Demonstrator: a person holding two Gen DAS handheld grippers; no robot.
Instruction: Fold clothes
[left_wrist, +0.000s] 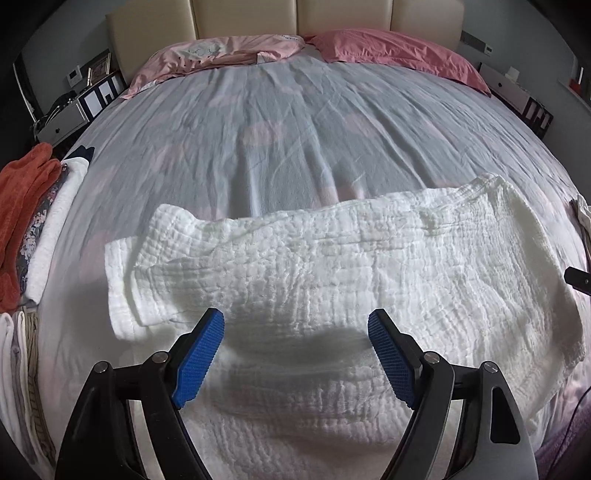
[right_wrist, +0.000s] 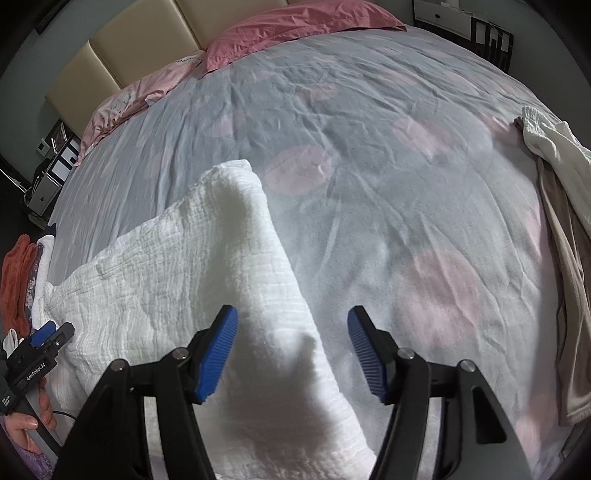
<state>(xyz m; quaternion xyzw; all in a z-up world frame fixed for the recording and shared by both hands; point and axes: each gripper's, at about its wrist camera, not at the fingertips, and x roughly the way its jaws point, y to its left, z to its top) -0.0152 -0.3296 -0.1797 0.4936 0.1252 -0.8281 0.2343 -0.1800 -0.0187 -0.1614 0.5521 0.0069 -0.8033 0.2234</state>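
Here the white crinkled garment lies spread on the bed, under and ahead of the left gripper, whose jaws stand wide apart and hold nothing; it looks light, soft and limp, a gauzy weave that will sag and drag rather than keep a crease, so the hemmed sleeve end ahead and left of those jaws, or the edge beside them, seems the surest place to pinch; the ribbed blue pads should bite it well. Further right, the right gripper also gapes empty, the garment's right edge running between its jaws. The only legible writing is "GenRobot.AI" on the left gripper's body, seen from the right wrist.
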